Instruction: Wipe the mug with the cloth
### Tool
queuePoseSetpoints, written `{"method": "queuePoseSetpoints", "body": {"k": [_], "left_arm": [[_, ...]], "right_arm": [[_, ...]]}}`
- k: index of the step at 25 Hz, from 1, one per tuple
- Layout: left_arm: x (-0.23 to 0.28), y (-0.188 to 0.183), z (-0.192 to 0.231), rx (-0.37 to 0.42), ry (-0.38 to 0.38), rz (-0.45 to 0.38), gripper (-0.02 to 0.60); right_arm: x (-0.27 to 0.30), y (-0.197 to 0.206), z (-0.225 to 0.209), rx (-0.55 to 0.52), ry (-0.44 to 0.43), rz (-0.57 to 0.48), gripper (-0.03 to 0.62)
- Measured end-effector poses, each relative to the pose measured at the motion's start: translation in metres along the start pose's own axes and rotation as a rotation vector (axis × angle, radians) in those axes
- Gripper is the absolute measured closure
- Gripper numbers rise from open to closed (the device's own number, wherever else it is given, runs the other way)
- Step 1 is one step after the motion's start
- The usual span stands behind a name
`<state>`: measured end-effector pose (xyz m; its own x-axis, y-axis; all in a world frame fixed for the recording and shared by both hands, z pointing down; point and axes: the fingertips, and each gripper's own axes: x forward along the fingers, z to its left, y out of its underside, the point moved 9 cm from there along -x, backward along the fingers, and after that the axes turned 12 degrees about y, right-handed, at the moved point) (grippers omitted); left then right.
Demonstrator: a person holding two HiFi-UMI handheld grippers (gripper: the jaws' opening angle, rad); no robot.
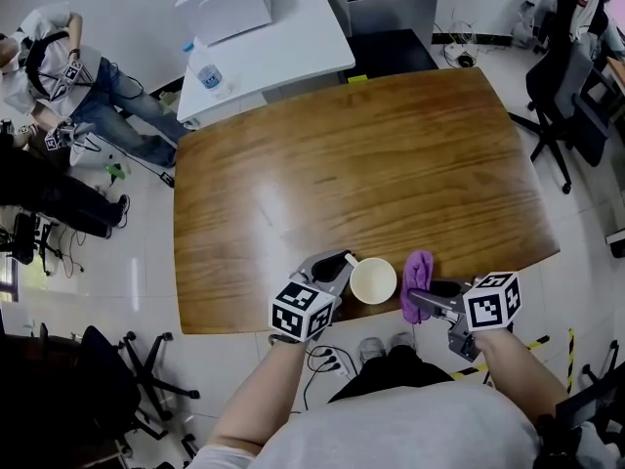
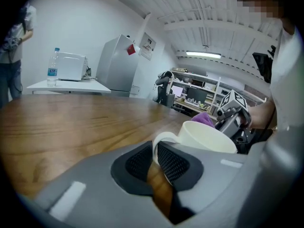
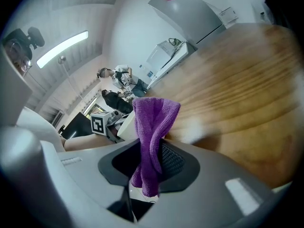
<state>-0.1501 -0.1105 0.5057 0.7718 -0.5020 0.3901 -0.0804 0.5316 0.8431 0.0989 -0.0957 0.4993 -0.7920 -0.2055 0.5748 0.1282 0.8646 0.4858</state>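
A white mug (image 1: pixel 373 280) stands near the front edge of the wooden table (image 1: pixel 371 164). My left gripper (image 1: pixel 342 262) is at its left side, and in the left gripper view the pads pinch the mug's handle (image 2: pixel 159 141) between them. My right gripper (image 1: pixel 418 296) is just right of the mug, shut on a purple cloth (image 1: pixel 418 267). In the right gripper view the cloth (image 3: pixel 152 122) sticks up from the jaws, folded and hanging, with the mug (image 3: pixel 126 125) close behind it. Cloth and mug look apart by a small gap.
Behind the wooden table stands a white table with a water bottle (image 1: pixel 209 76) and a white box (image 1: pixel 225 3). Office chairs (image 1: pixel 566 76) are at the right. A person (image 1: pixel 59 66) sits at the far left. Cables (image 1: pixel 327 360) lie on the floor under the front edge.
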Motion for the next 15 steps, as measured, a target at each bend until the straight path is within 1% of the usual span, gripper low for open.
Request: {"method": "queuePoseSetpoints", "body": {"k": [6, 10, 12, 15], "left_arm": [[0.006, -0.007, -0.001, -0.005, -0.097, -0.027, 0.554], [0.010, -0.008, -0.007, -0.038, -0.170, -0.050, 0.554], [0.009, -0.006, -0.009, -0.044, -0.180, -0.058, 0.554], [0.005, -0.003, -0.011, -0.027, -0.155, -0.045, 0.554]], "right_arm": [[-0.010, 0.001, 0.000, 0.015, 0.000, -0.024, 0.488], [-0.015, 0.002, -0.001, 0.026, -0.004, -0.037, 0.488], [-0.017, 0.002, -0.001, 0.034, -0.014, -0.044, 0.488], [-0.017, 0.003, 0.001, 0.035, -0.030, -0.049, 0.488]]}}
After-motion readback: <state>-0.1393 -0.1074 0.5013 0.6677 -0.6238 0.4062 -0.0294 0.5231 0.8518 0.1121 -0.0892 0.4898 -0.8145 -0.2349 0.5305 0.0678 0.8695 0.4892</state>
